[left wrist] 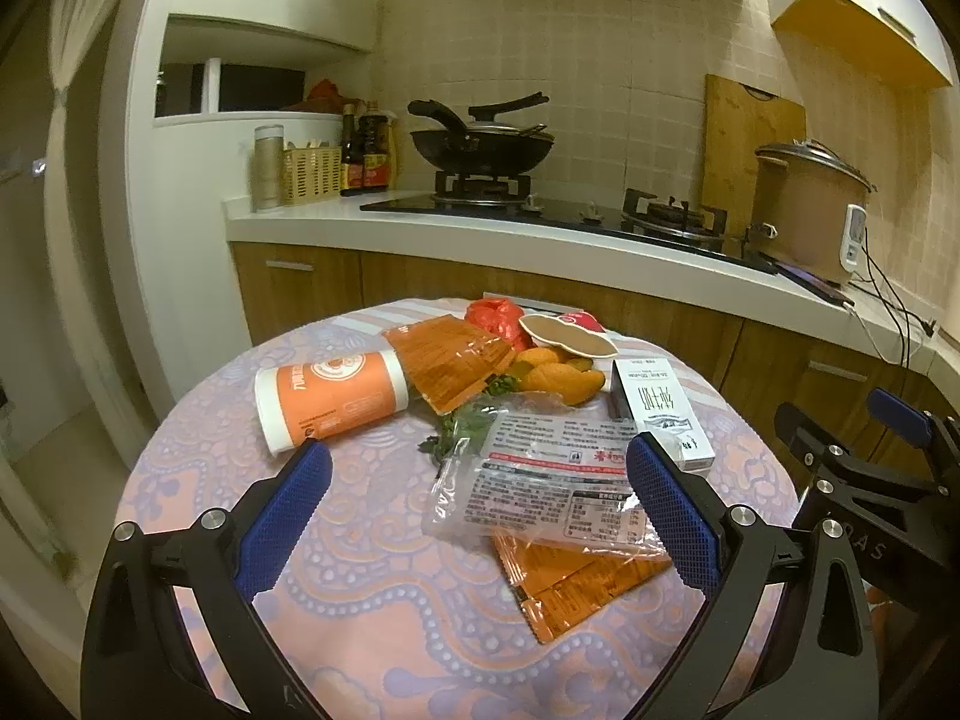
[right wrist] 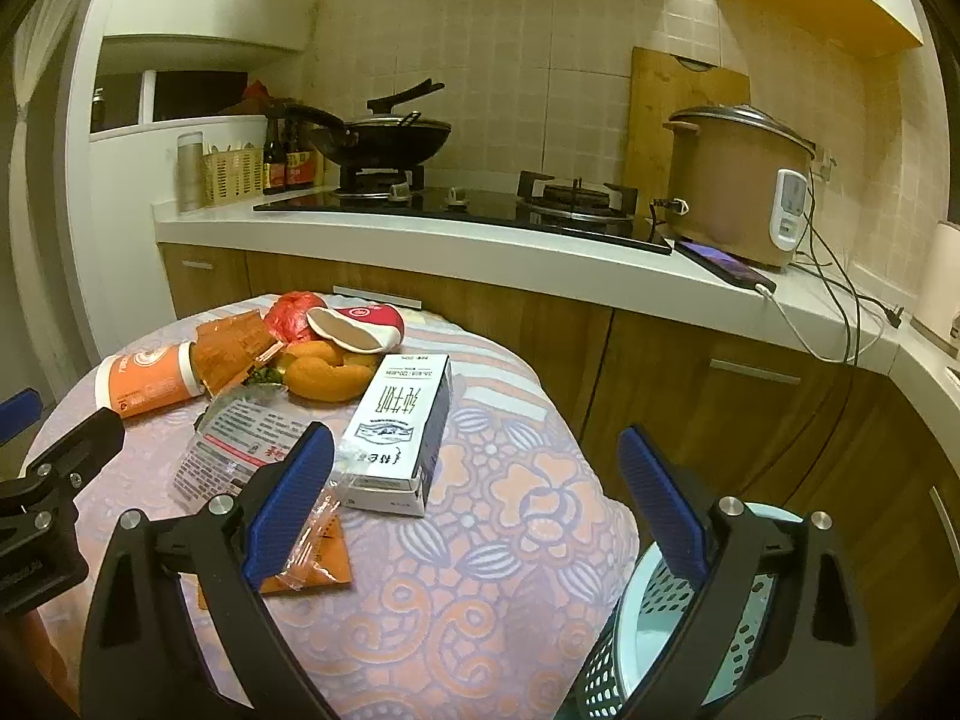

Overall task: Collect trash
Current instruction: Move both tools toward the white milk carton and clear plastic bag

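1. Left gripper [left wrist: 480,474]: we see its jaws spread wide, nothing between them, hovering over the round table [left wrist: 372,612] with its pink-and-lilac patterned cloth.
2. Between and just ahead of the left fingers lies a clear printed plastic wrapper [left wrist: 540,480], resting on top of an orange sachet [left wrist: 576,588].
3. Ahead and to the left of that gripper, an orange-and-white paper cup [left wrist: 330,399] lies on its side; a second orange packet [left wrist: 450,363] touches its mouth.
4. Farther ahead: orange peel pieces [left wrist: 552,384], some green scraps [left wrist: 462,429], a crumpled red bag [left wrist: 495,315] and a flattened red-and-white cup [left wrist: 570,339].
5. A white milk carton [left wrist: 660,414] lies flat just beyond the left gripper's right finger.
6. Right gripper [right wrist: 474,486]: jaws also wide, holding nothing. The carton sits just ahead of its left finger.
7. Below its right finger, beside the table edge, we see a perforated waste basket [right wrist: 624,660].
8. Each gripper shows at the edge of the other's view.
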